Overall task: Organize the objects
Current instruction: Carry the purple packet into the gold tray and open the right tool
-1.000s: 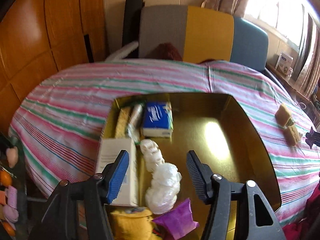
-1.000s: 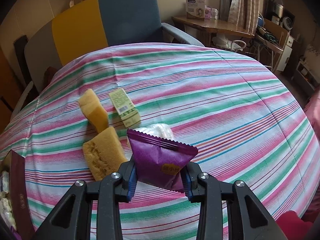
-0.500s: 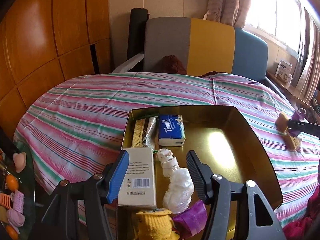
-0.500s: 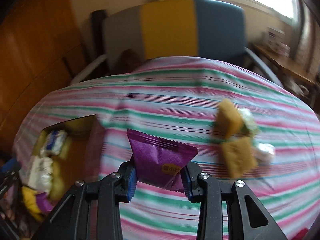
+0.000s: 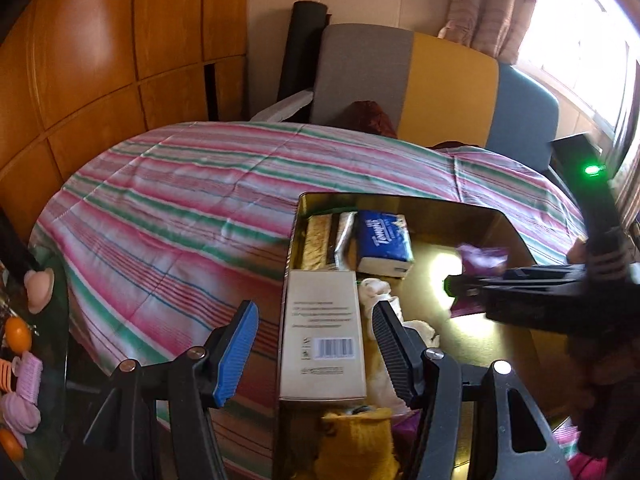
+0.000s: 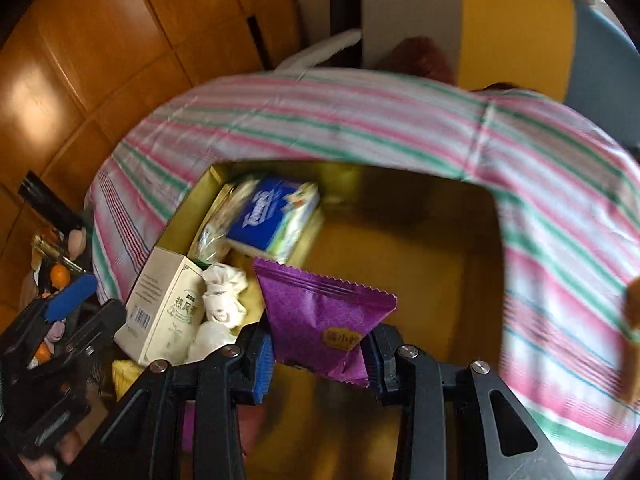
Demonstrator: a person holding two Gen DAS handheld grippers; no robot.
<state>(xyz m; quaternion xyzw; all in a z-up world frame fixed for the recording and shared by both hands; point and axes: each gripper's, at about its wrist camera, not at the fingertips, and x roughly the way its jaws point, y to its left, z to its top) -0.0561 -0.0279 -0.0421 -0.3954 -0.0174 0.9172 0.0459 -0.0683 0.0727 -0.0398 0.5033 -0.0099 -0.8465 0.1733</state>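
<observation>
Hovering over the gold tray (image 6: pixel 486 216), right gripper (image 6: pixel 320 354) pinches the purple packet (image 6: pixel 320 320); release low, toward three o'clock's bare floor. Left gripper (image 5: pixel 314 346) gapes, holding nothing.

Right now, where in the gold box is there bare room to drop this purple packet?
The right half of the gold box is bare floor, bordered by its right wall and the blue tissue pack. The left side is crowded: white carton, crumpled white bags. The right tool holds the purple packet over the bare part.
</observation>
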